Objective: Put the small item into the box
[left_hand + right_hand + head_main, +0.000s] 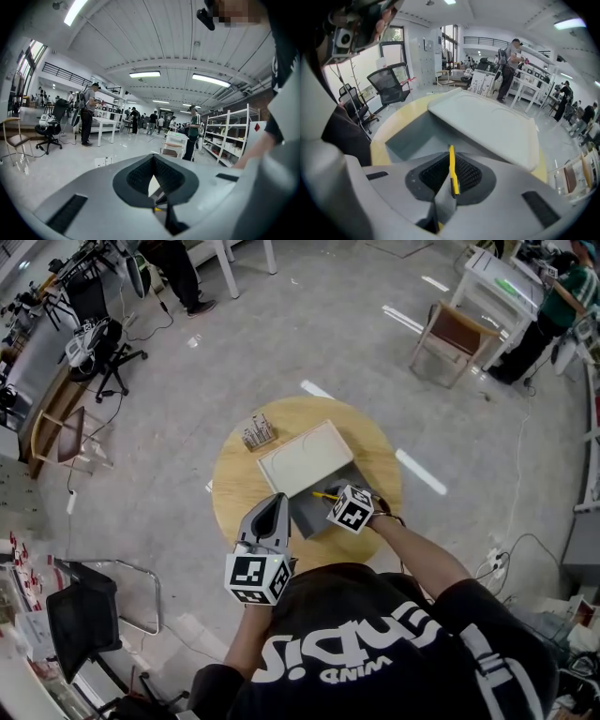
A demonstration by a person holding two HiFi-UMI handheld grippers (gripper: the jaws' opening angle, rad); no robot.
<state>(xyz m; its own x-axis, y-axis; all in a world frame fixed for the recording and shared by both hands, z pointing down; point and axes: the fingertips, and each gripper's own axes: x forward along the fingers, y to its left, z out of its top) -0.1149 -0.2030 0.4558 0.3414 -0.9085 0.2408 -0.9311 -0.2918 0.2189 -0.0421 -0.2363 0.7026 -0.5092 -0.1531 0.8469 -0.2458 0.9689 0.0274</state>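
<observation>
The yellow stick [452, 169] is pinched in the right tongs [451, 187], which are closed on its lower part while most of its length stands free beyond the pads. In the head view it pokes towards the left of the frame, over the open box [317, 514]. We judge the step to be the lowering and letting go. To do it well, we would bring the stick low over the grey floor of the box, clear of the lid [306, 457] opened back beyond it, tilt it nearly flat, and only then part the tongs, so it lies down without bouncing out. The stick is thin, straight and smooth-looking, so it may slip or roll. The box looks matt grey with low walls; its lid is pale and flat with rounded corners. Both sit on a round wooden table [375, 451], with a small cluster of metal pieces [258, 433] towards its upper left. The left tongs [157, 190] are closed on nothing, low in the head view, beside the box
</observation>
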